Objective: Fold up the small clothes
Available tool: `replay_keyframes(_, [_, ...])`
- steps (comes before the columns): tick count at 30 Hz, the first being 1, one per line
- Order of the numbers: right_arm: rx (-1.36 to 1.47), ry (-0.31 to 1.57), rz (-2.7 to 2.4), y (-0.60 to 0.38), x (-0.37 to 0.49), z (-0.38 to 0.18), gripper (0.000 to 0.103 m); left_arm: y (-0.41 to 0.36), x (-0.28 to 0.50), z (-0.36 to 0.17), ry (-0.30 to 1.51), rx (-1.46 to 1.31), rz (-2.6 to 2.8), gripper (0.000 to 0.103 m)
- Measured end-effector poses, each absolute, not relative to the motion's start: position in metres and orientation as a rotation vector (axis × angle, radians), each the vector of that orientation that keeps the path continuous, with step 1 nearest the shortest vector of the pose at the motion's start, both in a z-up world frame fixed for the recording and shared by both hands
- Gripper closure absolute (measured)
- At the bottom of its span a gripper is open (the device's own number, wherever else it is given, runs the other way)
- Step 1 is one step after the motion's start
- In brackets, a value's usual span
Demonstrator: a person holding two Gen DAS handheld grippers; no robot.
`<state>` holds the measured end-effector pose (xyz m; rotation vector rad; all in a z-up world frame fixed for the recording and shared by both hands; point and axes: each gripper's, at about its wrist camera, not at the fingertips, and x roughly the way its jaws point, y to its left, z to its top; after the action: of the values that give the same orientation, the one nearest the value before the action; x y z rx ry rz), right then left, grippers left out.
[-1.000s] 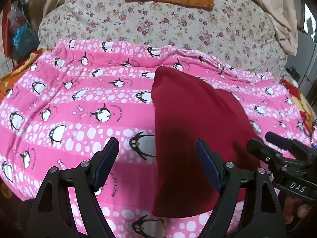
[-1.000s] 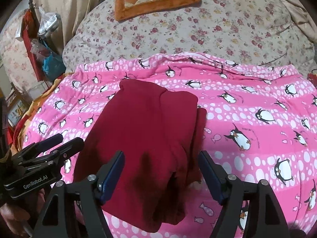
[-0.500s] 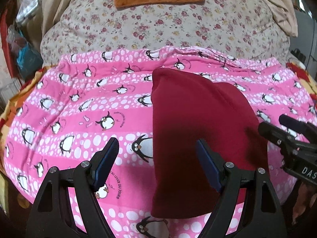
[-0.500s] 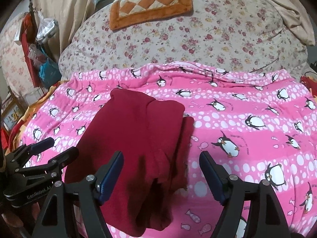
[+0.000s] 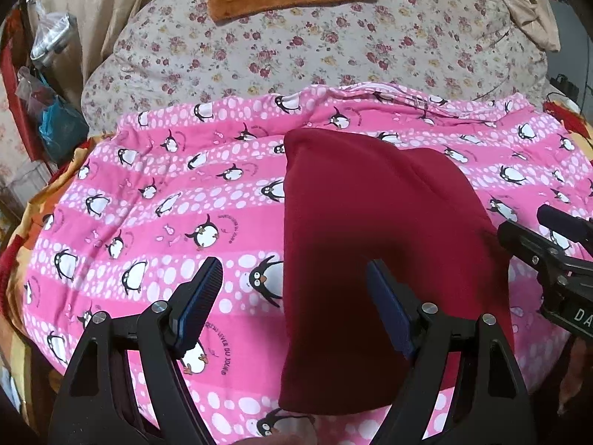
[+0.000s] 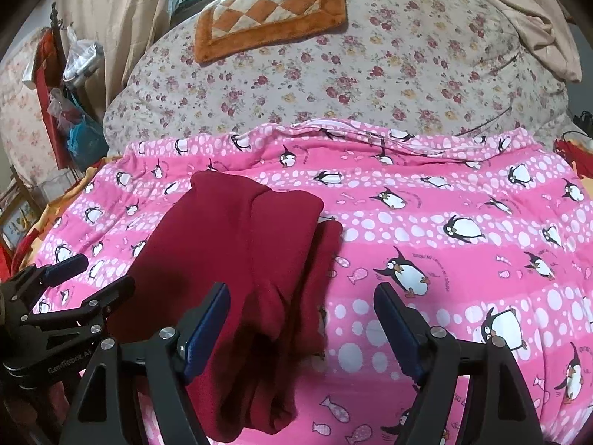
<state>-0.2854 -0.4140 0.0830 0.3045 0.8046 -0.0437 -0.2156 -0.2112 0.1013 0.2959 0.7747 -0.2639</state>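
Observation:
A dark red garment (image 5: 374, 230) lies folded into a long narrow shape on the pink penguin blanket (image 5: 166, 200). It also shows in the right wrist view (image 6: 229, 259), with layered folds along its right side. My left gripper (image 5: 296, 296) is open and empty, held above the garment's near left edge. My right gripper (image 6: 302, 324) is open and empty above the garment's near right edge. Each gripper shows in the other's view, the right one (image 5: 548, 256) at the right edge and the left one (image 6: 70, 289) at the left edge.
A floral quilt (image 6: 370, 66) is heaped behind the blanket, with an orange checked mat (image 6: 270, 15) on top. Bags and red items (image 6: 70, 111) hang at the far left. Beige cloth (image 6: 533, 26) lies at the back right.
Both grippers have pulled back and up from the garment, so more of the bed shows. The garment has not moved. Both stay open.

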Motion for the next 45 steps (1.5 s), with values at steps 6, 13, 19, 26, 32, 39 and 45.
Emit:
replay_keyframes(6, [0.298,0.805,-0.048,-0.413,-0.285,0.082,0.025,-0.208,-0.211,0.096,0.81,0.262,-0.271,0.023])
replay_keyframes(13, [0.272,0.816,-0.046,-0.41,-0.281,0.078,0.023,-0.198,-0.204,0.094,0.829,0.21,-0.275,0.023])
replay_keyframes(19, [0.259,0.803,-0.045,-0.403,-0.28,0.081,0.021,-0.197,-0.204,0.094,0.828,0.201,-0.289,0.023])
replay_keyframes(26, [0.223,0.8,-0.057,-0.394,-0.279,0.082,0.02,-0.193,-0.205,0.094,0.829,0.183,-0.292,0.023])
replay_keyframes(32, [0.218,0.796,-0.055,-0.389,-0.279,0.084,0.02,-0.188,-0.204,0.096,0.827,0.173,-0.285,0.023])
replay_keyframes(39, [0.208,0.798,-0.049,-0.383,-0.277,0.084,0.019,-0.183,-0.202,0.099,0.825,0.159,-0.278,0.023])
replay_keyframes(45, [0.207,0.798,-0.05,-0.382,-0.277,0.084,0.019,-0.182,-0.203,0.099,0.822,0.156,-0.278,0.023])
